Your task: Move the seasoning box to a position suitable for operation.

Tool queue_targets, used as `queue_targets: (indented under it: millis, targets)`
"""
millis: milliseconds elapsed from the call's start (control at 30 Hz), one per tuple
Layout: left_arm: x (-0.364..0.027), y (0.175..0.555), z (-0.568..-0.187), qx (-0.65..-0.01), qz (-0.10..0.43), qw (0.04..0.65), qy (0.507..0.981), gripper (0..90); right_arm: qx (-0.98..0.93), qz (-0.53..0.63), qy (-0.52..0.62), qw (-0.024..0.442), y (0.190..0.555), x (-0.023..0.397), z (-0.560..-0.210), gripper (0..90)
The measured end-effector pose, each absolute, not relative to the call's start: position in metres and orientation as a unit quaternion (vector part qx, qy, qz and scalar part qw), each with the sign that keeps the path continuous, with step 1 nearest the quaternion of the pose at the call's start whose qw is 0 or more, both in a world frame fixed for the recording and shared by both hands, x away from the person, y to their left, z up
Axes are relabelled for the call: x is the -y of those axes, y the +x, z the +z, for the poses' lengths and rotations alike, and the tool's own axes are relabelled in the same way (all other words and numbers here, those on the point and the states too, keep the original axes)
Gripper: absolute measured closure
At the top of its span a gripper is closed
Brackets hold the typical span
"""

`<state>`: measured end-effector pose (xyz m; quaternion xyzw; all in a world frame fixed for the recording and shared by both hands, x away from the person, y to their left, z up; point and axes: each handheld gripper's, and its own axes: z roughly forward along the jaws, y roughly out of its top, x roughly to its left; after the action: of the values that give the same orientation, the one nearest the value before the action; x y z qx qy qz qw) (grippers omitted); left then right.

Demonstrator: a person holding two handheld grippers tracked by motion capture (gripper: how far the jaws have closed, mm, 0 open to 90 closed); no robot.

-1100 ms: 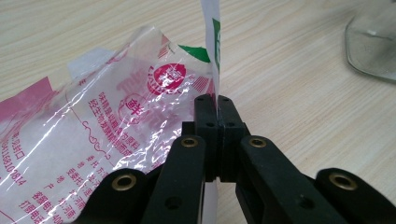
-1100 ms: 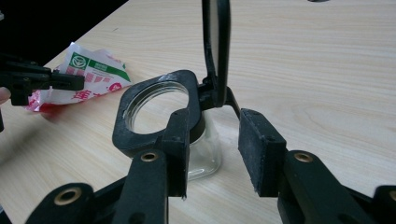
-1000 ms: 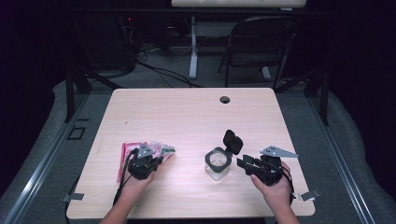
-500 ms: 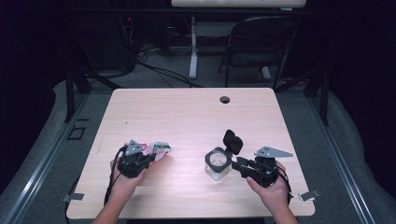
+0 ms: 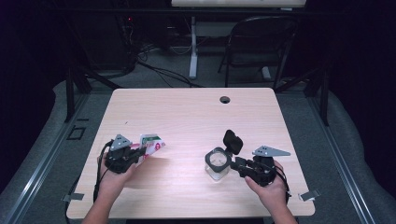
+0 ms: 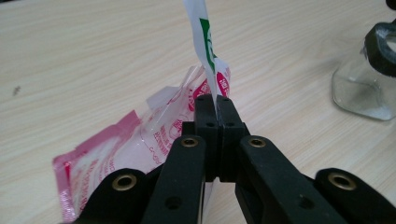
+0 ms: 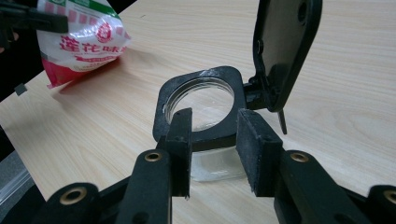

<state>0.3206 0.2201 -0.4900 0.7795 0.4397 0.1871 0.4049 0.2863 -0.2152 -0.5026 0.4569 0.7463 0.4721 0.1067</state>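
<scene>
Your left gripper (image 6: 215,109) is pinching the packet (image 5: 150,143) with jaws pressed together, holding it just above the table (image 5: 187,116), well left of the jar (image 5: 217,163). Your right gripper (image 7: 215,135) is standing spread at the jar's near wall, pads not gripping; the lid (image 5: 232,141) is tipped open, mouth facing up toward the packet's path.

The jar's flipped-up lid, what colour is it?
Black, like the collar around the jar mouth; the lid shows best in the right gripper view.
</scene>
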Motion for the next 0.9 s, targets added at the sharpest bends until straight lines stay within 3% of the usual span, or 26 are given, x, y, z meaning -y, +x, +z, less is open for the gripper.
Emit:
queue_targets:
  millis: [900]
  targets:
    - [-0.254,0.321,-0.424,-0.437,0.256,0.428,0.748,90.0,-0.745,0.474,0.458,0.103,0.29,0.211,-0.503,66.4]
